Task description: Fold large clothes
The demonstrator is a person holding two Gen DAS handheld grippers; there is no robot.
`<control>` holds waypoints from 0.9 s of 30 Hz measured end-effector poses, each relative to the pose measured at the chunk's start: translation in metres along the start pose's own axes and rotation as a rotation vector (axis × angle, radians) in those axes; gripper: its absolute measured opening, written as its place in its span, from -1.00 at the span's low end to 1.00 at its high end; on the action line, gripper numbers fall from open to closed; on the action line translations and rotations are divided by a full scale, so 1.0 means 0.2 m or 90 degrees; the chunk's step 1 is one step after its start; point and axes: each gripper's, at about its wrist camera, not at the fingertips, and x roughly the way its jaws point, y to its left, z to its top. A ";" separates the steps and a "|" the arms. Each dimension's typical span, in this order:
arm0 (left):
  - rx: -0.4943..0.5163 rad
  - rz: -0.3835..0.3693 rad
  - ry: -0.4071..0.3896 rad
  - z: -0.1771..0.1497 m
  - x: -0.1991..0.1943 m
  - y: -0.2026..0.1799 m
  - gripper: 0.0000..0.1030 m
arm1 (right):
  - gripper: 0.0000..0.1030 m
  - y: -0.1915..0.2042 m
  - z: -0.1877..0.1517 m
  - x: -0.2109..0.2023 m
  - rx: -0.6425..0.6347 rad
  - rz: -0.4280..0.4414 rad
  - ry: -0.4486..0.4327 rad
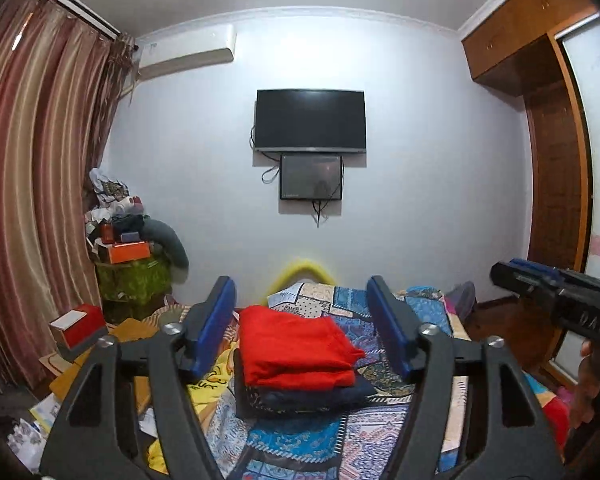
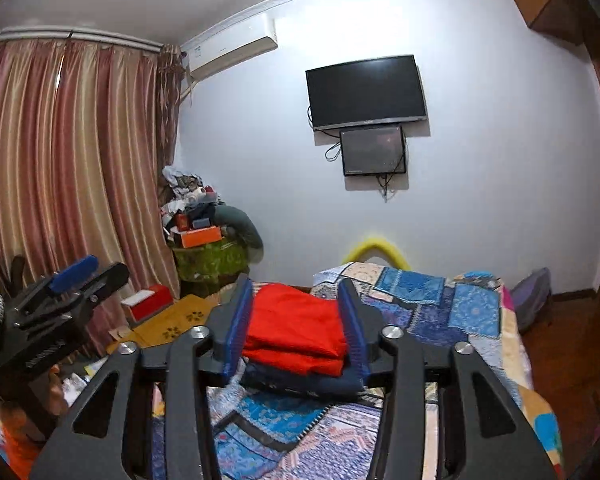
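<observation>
Curtain side: long striped pink-and-beige curtains [image 1: 32,184] hang at the far left; below them stands a small red and white box [image 1: 80,326] on the floor clutter.
Corner pile: a heap of mixed things with an orange box [image 1: 126,251] on top sits on a green patterned stand, against the wall, out of the working area.
Left hand-held gripper [image 1: 302,316]: black frame with blue pads, jaws standing wide apart and empty. It is raised above the bed and the pads touch no cloth.
Task thing: a folded bright red cloth garment [image 1: 296,350] lies on top of a folded dark blue garment [image 1: 300,394], one neat stack in the middle of the bed. I judge the stacking keeps finished pieces together.
Bed: covered by a blue patchwork quilt [image 1: 352,432], which gives a flat surface for folding.
Right hand-held gripper [image 2: 296,328]: jaws at a medium opening, nothing between the pads; the stack only shows behind them.
Wall: a black flat television [image 1: 310,120] is mounted above a smaller dark screen.
Progress: the red piece looks finished; probably both grippers are free for the next garment.
</observation>
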 end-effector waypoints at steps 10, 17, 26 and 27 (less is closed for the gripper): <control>-0.016 0.036 -0.008 -0.07 -0.14 0.00 0.99 | 1.00 0.02 0.00 -0.06 -0.008 -0.040 -0.049; -0.017 0.045 -0.002 -0.10 -0.18 -0.02 0.99 | 1.00 0.03 -0.01 -0.05 -0.011 -0.040 -0.037; -0.018 0.045 0.008 -0.12 -0.15 -0.02 0.99 | 1.00 0.03 -0.06 -0.08 -0.014 -0.039 -0.029; -0.018 0.045 0.010 -0.12 -0.14 -0.02 0.99 | 1.00 0.03 -0.07 -0.08 -0.014 -0.039 -0.026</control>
